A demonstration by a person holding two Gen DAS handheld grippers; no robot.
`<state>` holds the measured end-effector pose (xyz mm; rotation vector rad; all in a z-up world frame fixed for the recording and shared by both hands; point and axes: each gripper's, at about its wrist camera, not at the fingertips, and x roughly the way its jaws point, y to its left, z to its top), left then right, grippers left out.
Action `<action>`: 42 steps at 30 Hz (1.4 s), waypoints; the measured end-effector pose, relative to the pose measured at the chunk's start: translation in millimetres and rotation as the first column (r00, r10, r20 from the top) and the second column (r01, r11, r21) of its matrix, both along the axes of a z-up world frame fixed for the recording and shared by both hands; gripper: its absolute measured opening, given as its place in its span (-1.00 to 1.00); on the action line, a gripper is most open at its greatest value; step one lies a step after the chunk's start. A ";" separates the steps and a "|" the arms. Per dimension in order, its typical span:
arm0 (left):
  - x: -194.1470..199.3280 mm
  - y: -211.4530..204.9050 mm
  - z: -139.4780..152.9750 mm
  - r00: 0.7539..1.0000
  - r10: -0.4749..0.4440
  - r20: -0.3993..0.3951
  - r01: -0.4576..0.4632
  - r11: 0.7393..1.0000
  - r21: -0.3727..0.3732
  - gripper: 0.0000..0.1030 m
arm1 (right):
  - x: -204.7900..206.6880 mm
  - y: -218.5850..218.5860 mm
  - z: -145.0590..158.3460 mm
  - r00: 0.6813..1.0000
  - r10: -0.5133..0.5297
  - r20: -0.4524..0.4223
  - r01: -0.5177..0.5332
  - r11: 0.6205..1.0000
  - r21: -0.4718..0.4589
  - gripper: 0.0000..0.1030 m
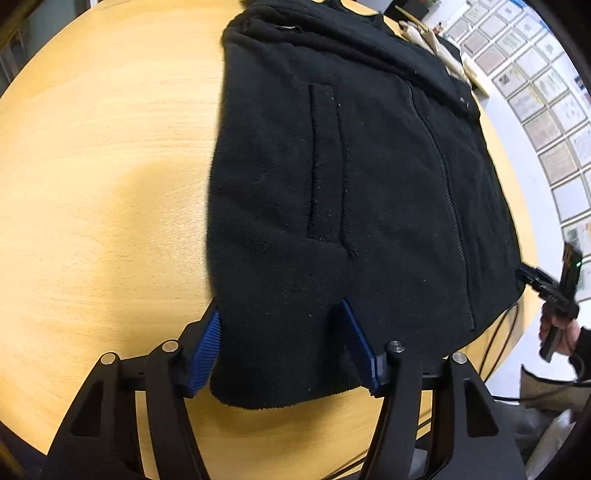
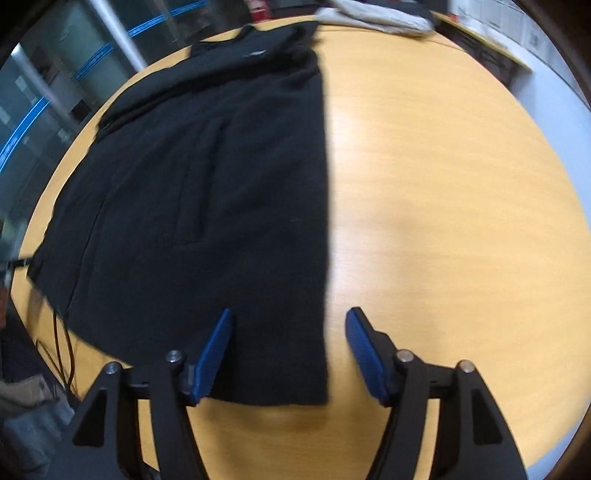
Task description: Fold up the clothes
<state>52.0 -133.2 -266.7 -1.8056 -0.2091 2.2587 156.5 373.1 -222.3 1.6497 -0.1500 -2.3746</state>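
Note:
A black fleece jacket [image 1: 351, 177] lies flat on the round wooden table [image 1: 103, 177], zipper and a pocket facing up. My left gripper [image 1: 280, 314] is open with its blue pads either side of the jacket's near left hem corner. The right wrist view shows the same jacket [image 2: 207, 192] on the table [image 2: 443, 192]. My right gripper [image 2: 288, 321] is open, its jaws spanning the jacket's near right hem corner. The right gripper also shows at the far right of the left wrist view [image 1: 524, 275], held in a hand.
A pale garment [image 2: 373, 16] lies at the table's far edge. Cables [image 2: 59, 343] hang off the near left edge. A wall of framed sheets [image 1: 546, 110] stands to the right. Glass panels [image 2: 44, 110] stand to the left.

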 end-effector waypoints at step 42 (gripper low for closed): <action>-192.7 -59.6 123.2 0.973 0.231 0.009 -0.223 0.932 0.285 -0.49 | -261.7 -27.4 116.4 0.977 -0.161 -0.139 0.096 0.917 -0.387 -0.79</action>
